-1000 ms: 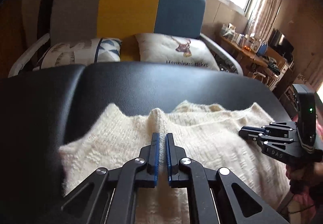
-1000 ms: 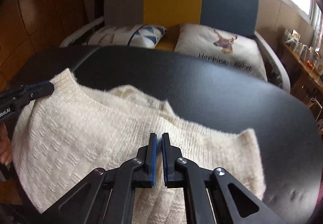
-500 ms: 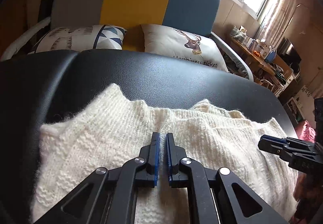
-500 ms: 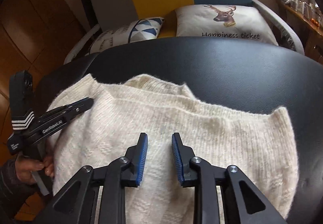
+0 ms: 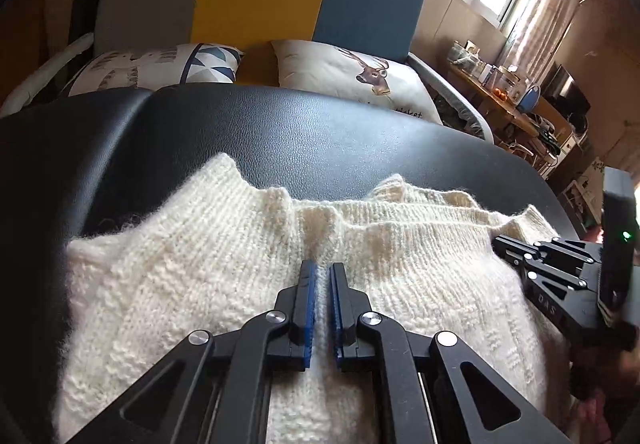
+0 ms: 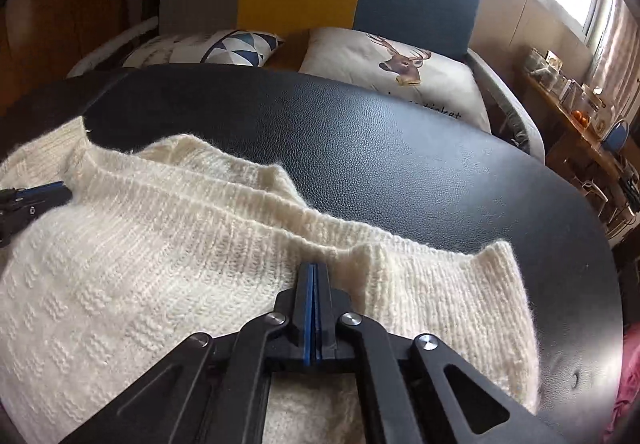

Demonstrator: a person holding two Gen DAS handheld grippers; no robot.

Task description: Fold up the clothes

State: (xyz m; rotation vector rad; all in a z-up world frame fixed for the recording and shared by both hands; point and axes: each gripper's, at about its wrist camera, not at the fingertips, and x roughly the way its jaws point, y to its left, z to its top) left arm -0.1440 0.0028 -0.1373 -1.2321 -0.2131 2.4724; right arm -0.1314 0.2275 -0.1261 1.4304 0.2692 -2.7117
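Cream sweater [image 5: 224,284] lying on black table [image 5: 320,132], ribbed edge facing open tabletop; left gripper [image 5: 322,276] pinching knit; right gripper [image 6: 315,280] closing, pads pressed together on knit fold.

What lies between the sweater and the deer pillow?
Only bare black table lies between the cream sweater and the deer pillow, clearest in the right wrist view.

right gripper [image 6: 314,272] fingers reclosed after opening, both grippers lower over sweater [image 6: 160,264]
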